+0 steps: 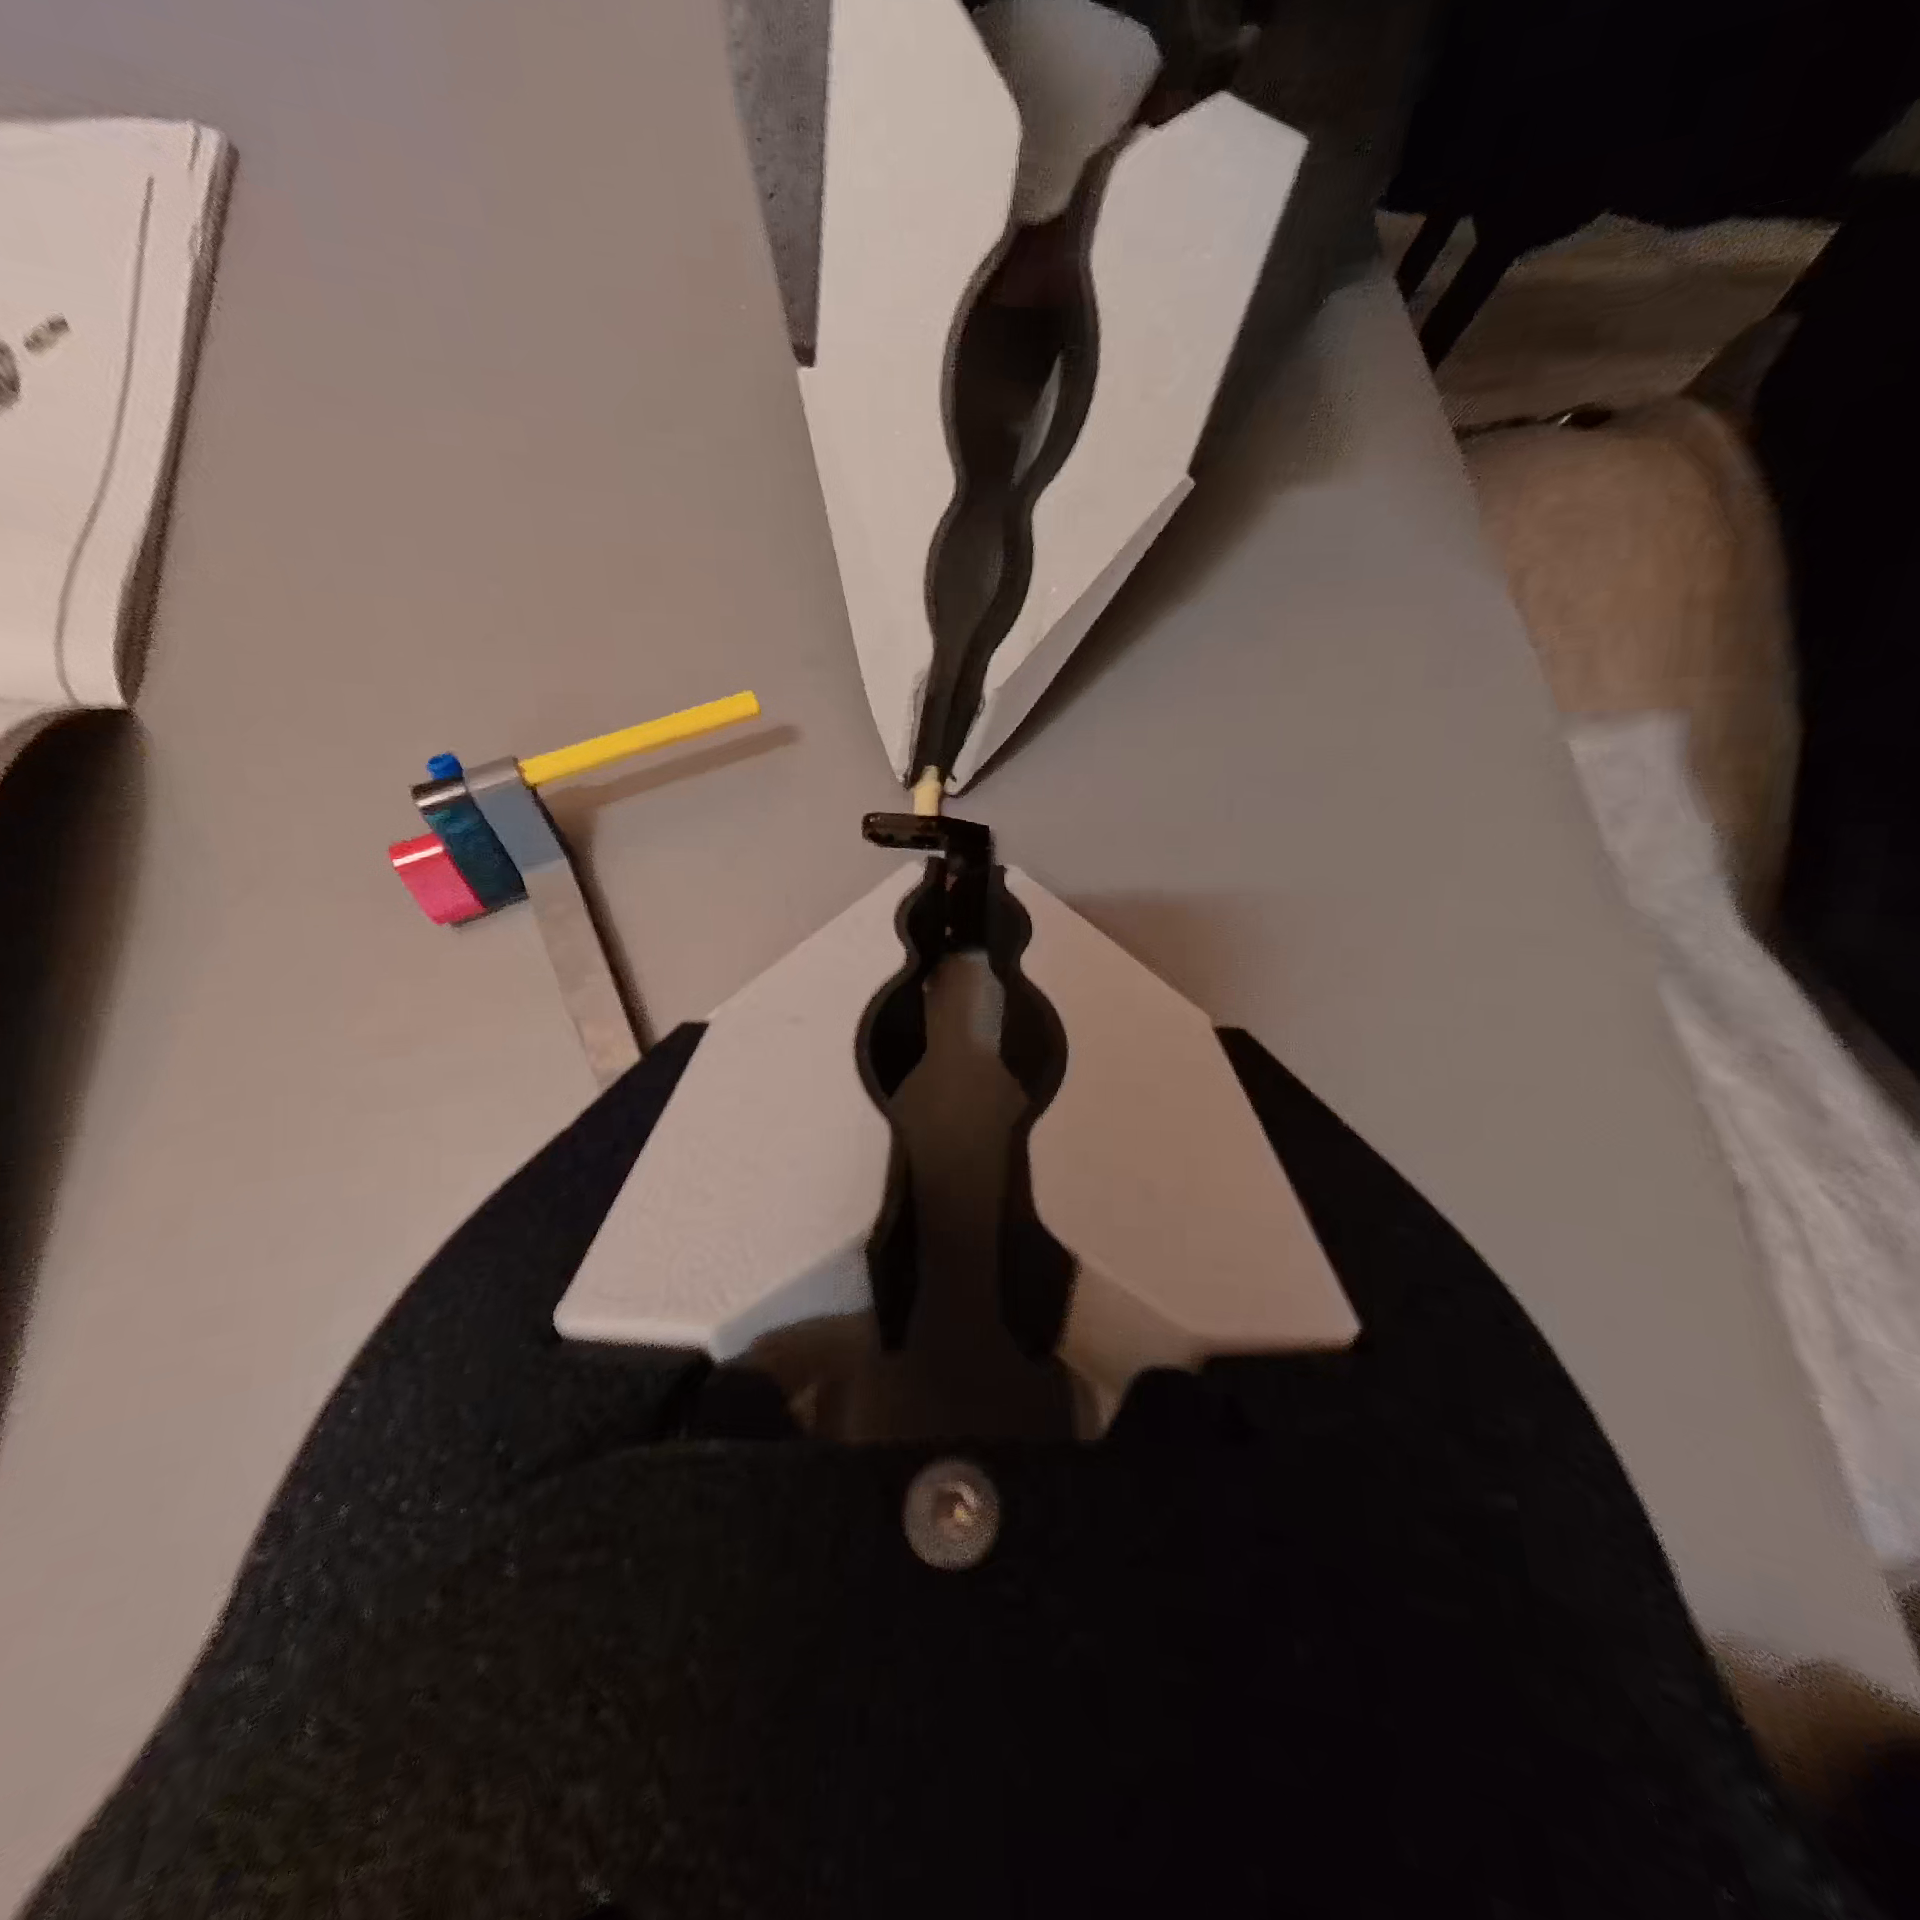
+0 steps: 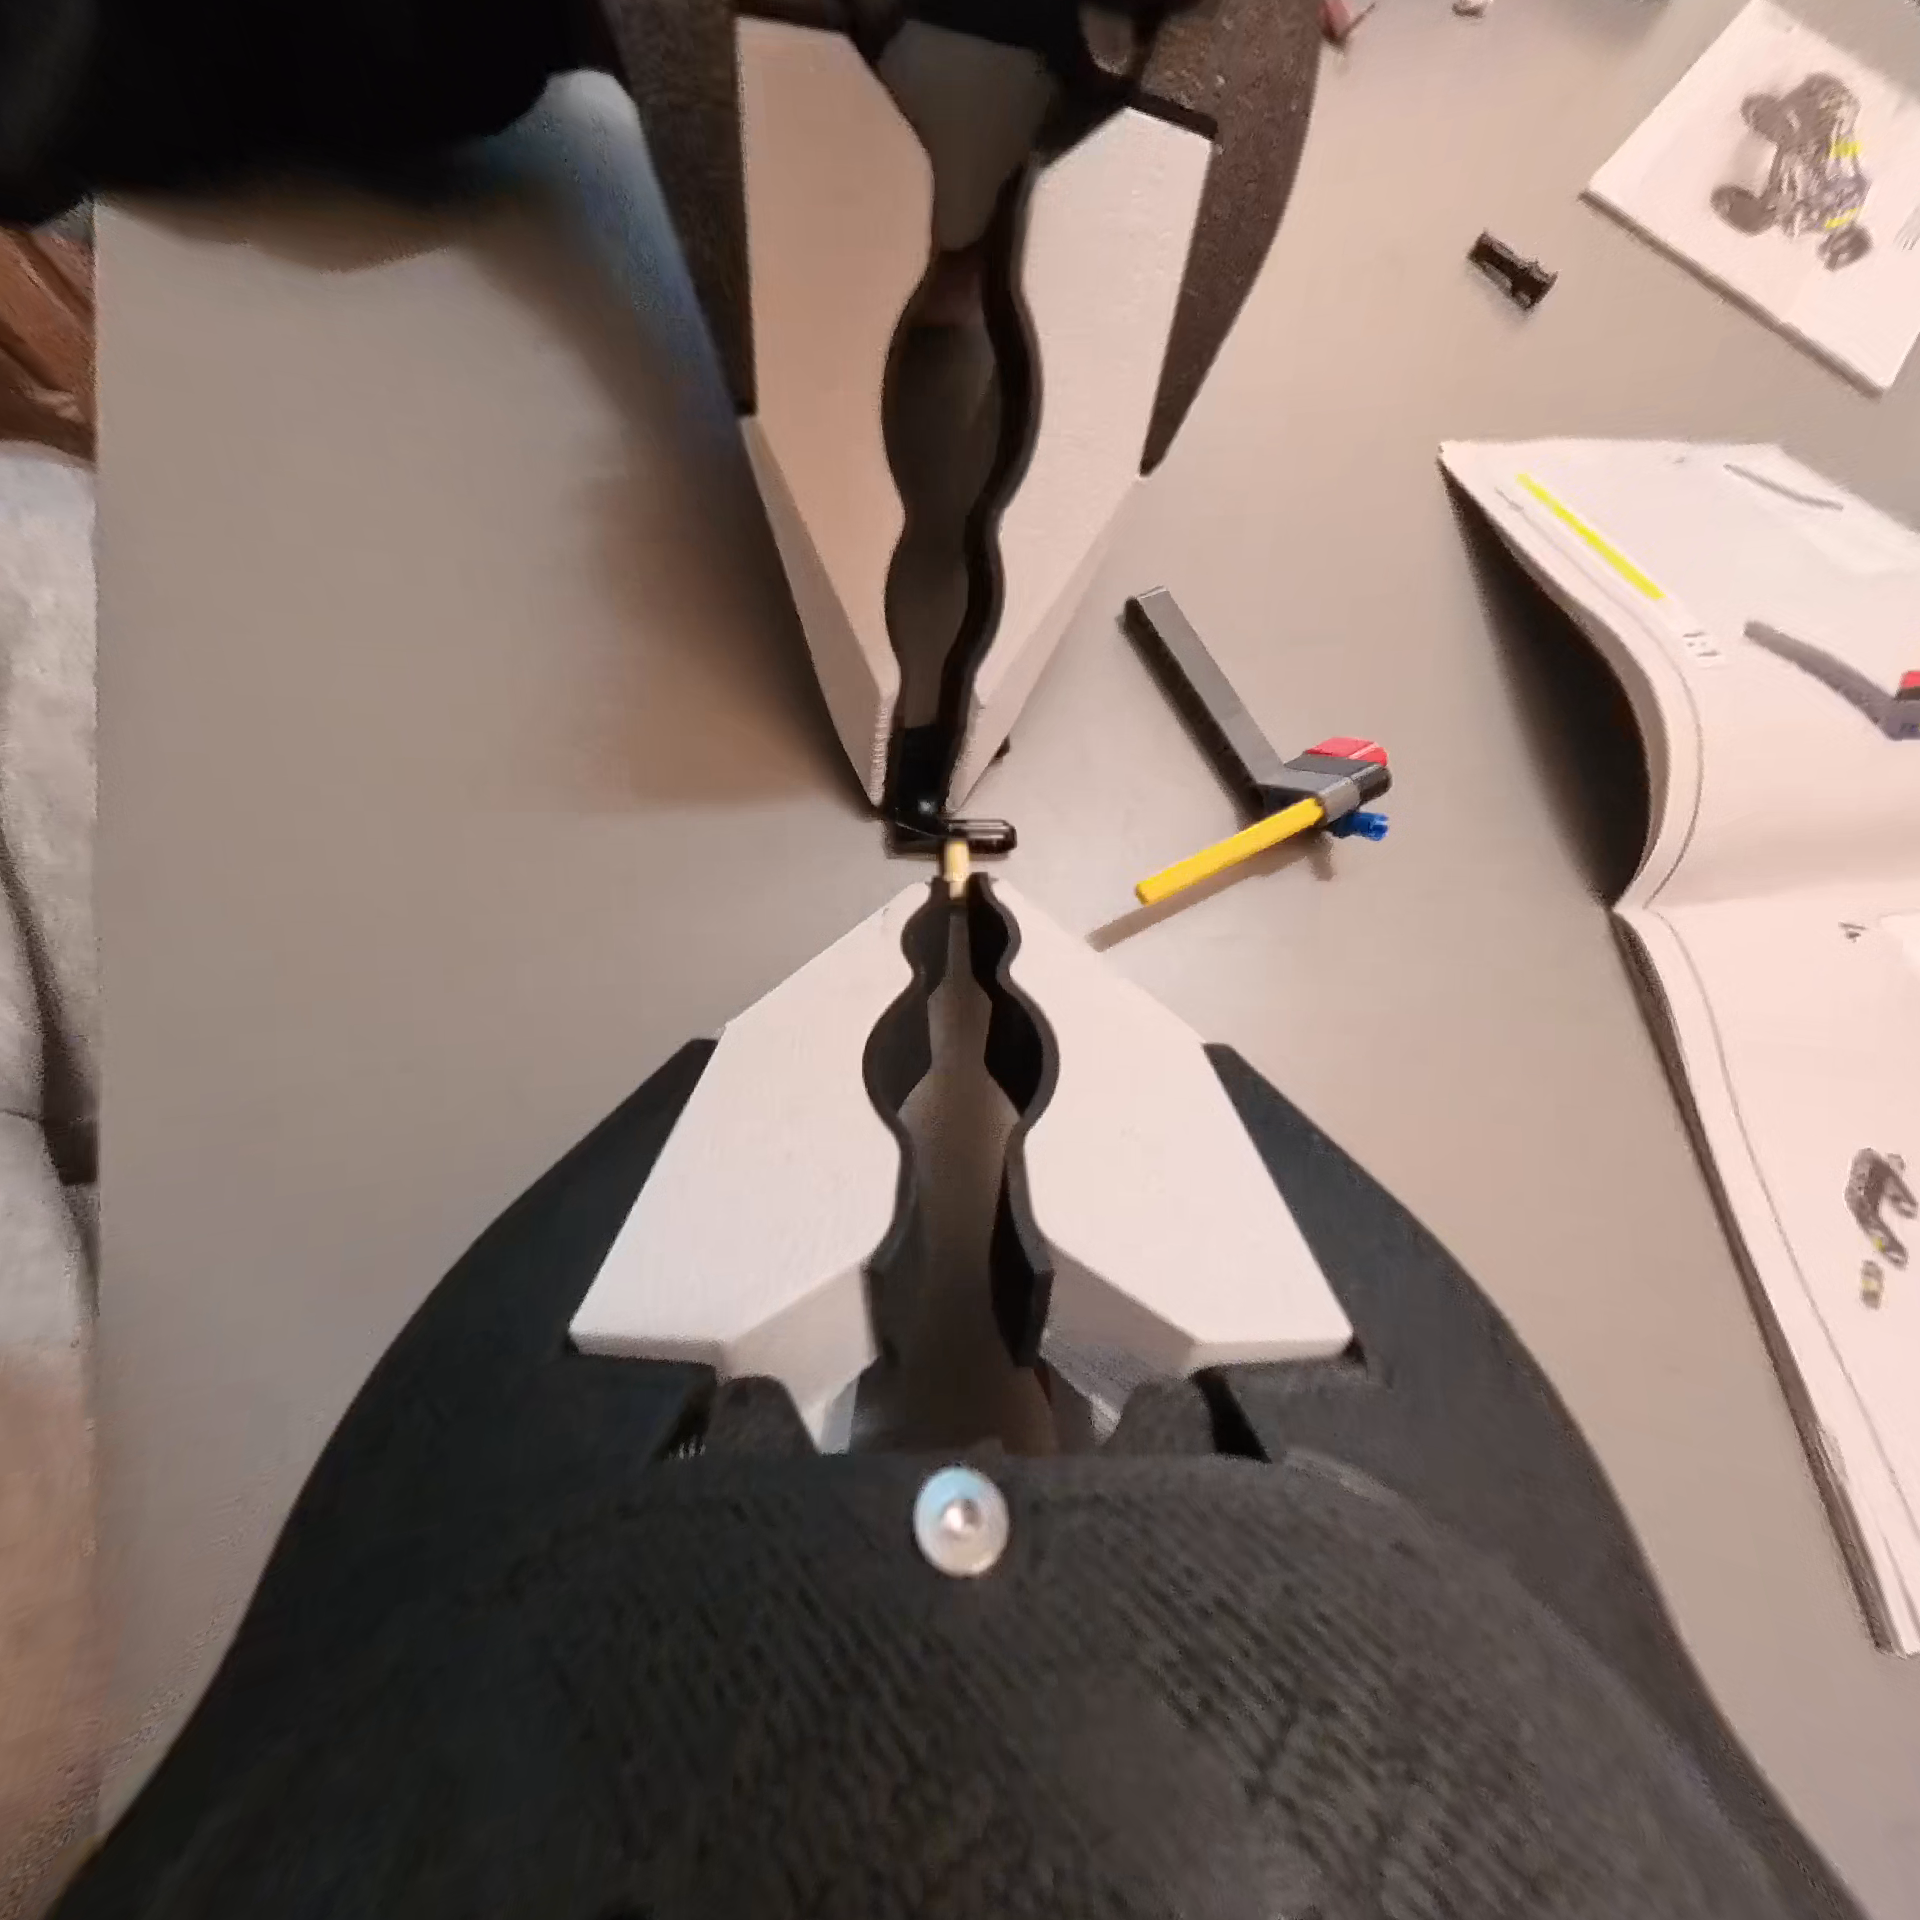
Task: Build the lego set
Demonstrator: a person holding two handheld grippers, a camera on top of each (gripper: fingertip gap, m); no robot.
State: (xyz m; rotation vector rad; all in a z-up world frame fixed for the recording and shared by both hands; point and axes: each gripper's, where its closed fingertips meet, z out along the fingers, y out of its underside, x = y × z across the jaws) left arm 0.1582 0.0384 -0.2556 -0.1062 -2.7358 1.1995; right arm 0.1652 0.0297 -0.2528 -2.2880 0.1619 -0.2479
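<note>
My left gripper [image 1: 951,871] is shut on a small black angled piece [image 1: 920,831] and holds it above the grey table. My right gripper [image 2: 956,900] is shut on a short tan pin [image 2: 954,865]. The two grippers face each other tip to tip. The pin's free end touches the black piece [image 2: 951,828]. In the left wrist view the right gripper [image 1: 935,777] comes in from the top with the pin [image 1: 928,798]. A sub-assembly [image 1: 488,836] of a grey beam, yellow axle, red and blue parts lies on the table; it also shows in the right wrist view [image 2: 1314,795].
An open instruction booklet [image 2: 1766,831] lies beside the sub-assembly and shows in the left wrist view [image 1: 94,416] too. A second leaflet [image 2: 1766,187] and a loose black part [image 2: 1512,272] lie farther off. The table edge [image 2: 99,727] runs close by. Left and right tips are no more than a few centimetres apart.
</note>
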